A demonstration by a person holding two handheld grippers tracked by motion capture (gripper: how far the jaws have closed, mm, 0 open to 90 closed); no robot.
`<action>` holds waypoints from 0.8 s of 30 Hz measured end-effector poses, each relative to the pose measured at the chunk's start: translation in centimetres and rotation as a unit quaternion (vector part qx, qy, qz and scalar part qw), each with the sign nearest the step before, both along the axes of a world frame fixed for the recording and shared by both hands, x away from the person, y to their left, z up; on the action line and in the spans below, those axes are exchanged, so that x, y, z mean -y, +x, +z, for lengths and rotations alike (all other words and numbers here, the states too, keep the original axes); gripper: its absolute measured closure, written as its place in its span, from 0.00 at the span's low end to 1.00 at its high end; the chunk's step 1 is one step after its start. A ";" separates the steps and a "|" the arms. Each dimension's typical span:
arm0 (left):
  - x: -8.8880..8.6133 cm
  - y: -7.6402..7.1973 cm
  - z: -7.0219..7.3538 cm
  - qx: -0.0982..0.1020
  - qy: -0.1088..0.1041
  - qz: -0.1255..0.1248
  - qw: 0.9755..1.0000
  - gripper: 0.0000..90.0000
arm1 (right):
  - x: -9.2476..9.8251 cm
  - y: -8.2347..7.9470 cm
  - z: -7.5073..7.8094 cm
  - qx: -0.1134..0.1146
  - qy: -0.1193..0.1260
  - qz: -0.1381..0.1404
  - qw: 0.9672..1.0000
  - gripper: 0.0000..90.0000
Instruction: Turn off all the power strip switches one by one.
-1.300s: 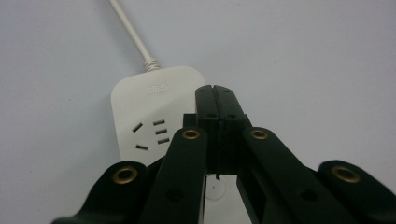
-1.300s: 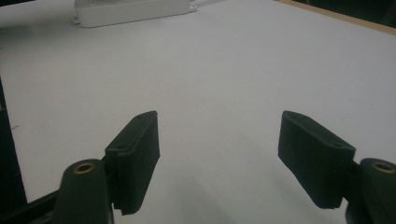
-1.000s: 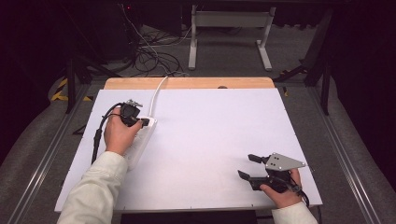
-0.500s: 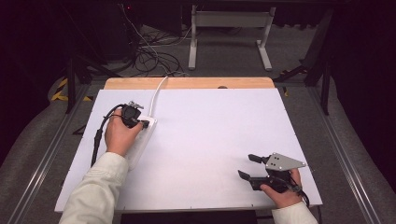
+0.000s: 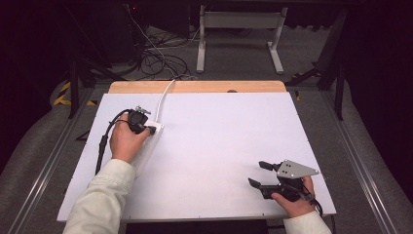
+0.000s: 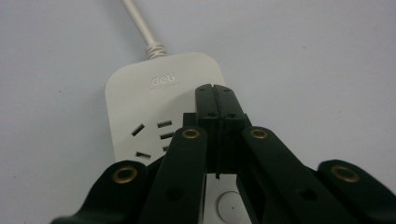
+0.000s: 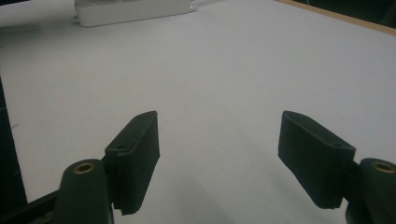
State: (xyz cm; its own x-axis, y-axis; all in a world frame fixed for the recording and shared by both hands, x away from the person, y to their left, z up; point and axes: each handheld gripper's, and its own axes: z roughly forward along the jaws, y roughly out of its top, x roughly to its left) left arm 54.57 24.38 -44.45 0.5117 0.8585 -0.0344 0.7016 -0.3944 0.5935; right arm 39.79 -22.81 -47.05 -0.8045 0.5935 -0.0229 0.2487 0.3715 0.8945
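Note:
A white power strip (image 6: 140,98) lies on the table's left part, its white cord (image 6: 140,28) running to the far edge. In the high view the power strip (image 5: 152,141) is partly covered by the person's left hand. My left gripper (image 5: 146,127) (image 6: 215,88) is shut, jaws pressed flat together with nothing seen between them, tips over the strip's socket face beside the slots (image 6: 154,137). A round button (image 6: 229,205) shows under the jaws. My right gripper (image 5: 259,174) (image 7: 217,158) stands open at the table's near right, nothing between its fingers. The power strip (image 7: 130,11) shows far off in its view.
The white table top (image 5: 219,146) has a wooden strip (image 5: 195,87) along its far edge. A black cable (image 5: 102,146) trails from the left gripper down the table's left side. Cables and a metal frame (image 5: 238,29) lie on the floor beyond.

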 end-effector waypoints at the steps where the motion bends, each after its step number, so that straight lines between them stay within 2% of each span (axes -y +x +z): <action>1: 0.0 0.0 0.0 -0.001 0.002 -0.003 1.000 1.00 | 0.0 0.0 0.0 0.000 0.000 0.000 1.000 0.33; 11: 0.2 0.0 0.0 -0.004 0.003 0.003 1.000 1.00 | -0.1 -0.1 0.0 -0.001 -0.001 0.001 1.000 0.33; 17: 0.4 -0.2 0.0 0.005 0.015 0.002 1.000 1.00 | -0.1 -0.1 0.0 0.000 0.000 0.000 1.000 0.33; 24: 0.2 -0.2 -0.1 0.002 0.003 0.009 1.000 1.00 | 0.0 -0.1 0.0 0.002 -0.001 0.000 1.000 0.33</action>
